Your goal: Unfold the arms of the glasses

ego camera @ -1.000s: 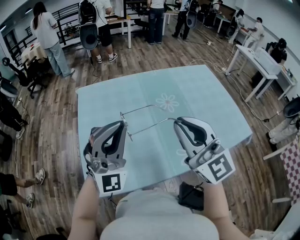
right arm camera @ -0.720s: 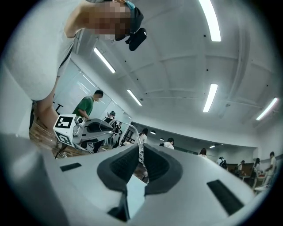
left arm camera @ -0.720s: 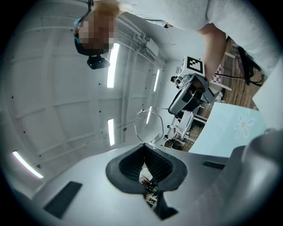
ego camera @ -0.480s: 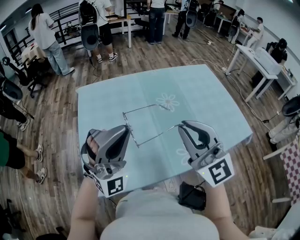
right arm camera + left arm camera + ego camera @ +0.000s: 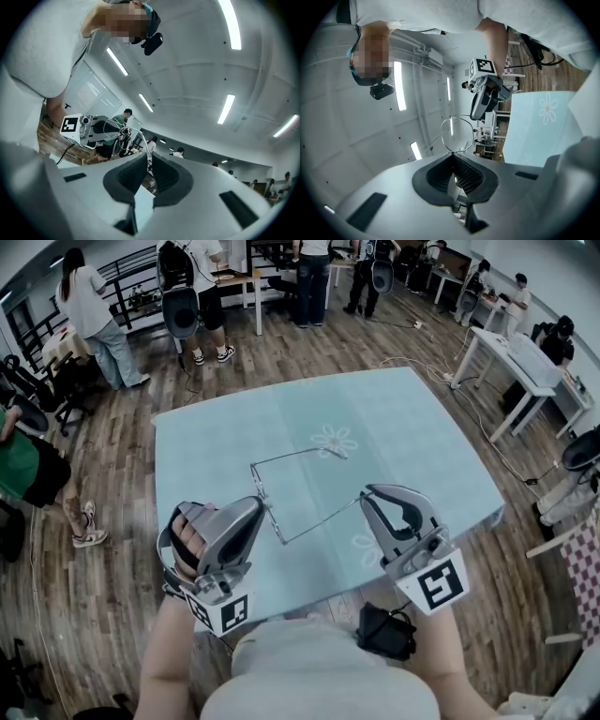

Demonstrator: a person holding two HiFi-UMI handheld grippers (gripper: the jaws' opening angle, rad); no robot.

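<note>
My left claw (image 5: 255, 509) is shut tight on the front of the glasses (image 5: 270, 517). I think this keeps them from turning. My right claw (image 5: 367, 495) is pinched on the near arm (image 5: 323, 518), so I can swing it out wide. The glasses sit between my two claws, over the blue worktop (image 5: 422, 446). The far arm (image 5: 291, 456) points at a flower print (image 5: 335, 443). Nothing blocks me. People (image 5: 94, 306) stand far off.
</note>
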